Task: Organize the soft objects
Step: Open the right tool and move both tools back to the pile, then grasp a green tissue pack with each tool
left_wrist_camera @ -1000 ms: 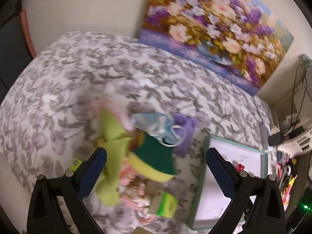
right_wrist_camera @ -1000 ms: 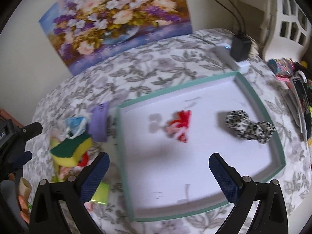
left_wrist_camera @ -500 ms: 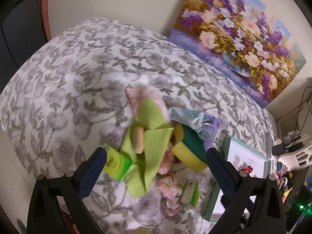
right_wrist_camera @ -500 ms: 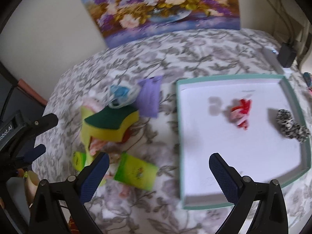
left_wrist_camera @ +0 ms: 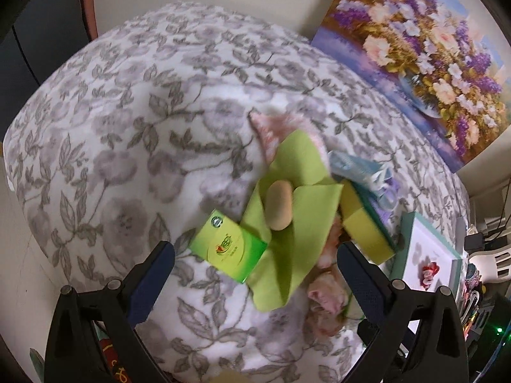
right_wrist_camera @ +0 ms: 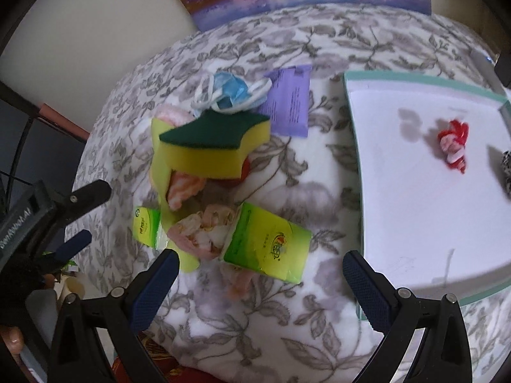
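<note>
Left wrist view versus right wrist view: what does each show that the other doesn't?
Only the left wrist view shows the tan oval pad lying on the unfolded green cloth, with the open left gripper over them.

Only the right wrist view shows the second green tissue pack, the purple packet's full face, the sponge's dark green top and most of the tray, framed by the open right gripper.

Both show the yellow sponge, the blue mask, a green tissue pack and the red item in the tray.

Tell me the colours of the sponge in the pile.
The sponge has a yellow body with a dark green scouring layer on top, clearest in the right wrist view.
</note>
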{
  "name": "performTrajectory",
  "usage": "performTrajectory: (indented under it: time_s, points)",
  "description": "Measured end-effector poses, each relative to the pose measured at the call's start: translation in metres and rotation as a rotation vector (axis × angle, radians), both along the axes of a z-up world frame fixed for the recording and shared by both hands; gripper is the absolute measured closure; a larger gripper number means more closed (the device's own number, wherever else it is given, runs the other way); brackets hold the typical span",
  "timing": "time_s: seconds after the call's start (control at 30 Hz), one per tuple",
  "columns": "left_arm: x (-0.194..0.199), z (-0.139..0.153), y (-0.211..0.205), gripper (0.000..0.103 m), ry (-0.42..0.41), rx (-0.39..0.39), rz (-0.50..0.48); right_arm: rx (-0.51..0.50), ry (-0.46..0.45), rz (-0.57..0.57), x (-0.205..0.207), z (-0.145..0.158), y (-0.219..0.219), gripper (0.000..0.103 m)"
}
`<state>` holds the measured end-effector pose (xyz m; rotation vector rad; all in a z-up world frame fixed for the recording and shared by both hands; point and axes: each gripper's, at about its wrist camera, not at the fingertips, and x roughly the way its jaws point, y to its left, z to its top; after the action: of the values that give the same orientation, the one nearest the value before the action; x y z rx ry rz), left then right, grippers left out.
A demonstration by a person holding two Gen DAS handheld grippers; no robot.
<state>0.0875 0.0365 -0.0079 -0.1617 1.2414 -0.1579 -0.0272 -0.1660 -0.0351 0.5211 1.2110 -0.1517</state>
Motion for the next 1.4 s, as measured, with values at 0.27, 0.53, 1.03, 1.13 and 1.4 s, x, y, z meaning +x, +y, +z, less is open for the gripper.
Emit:
performTrajectory:
  time_s: [0.27,0.53,1.03,1.13,1.4]
  points:
    - [0.007,-0.029,0.003,0.002,0.084,0.014,0.015,0.065,0.011,-0.045,0.0,-0.009,-0.006,0.0]
    - [0.016,-0.052,0.005,0.002,0.152,0.024,0.04,0.076,0.03,-0.08,-0.002,-0.013,-0.015,0.009]
    - [0.031,-0.096,0.012,0.002,0.243,0.071,0.133,0.112,0.073,-0.103,0.002,-0.029,-0.018,0.019]
    - [0.031,-0.099,0.011,0.002,0.256,0.055,0.14,0.136,0.077,-0.115,0.003,-0.033,-0.02,0.02]
    - [0.031,-0.099,0.013,0.019,0.26,0.021,0.121,0.202,0.081,-0.127,0.003,-0.043,-0.023,0.033]
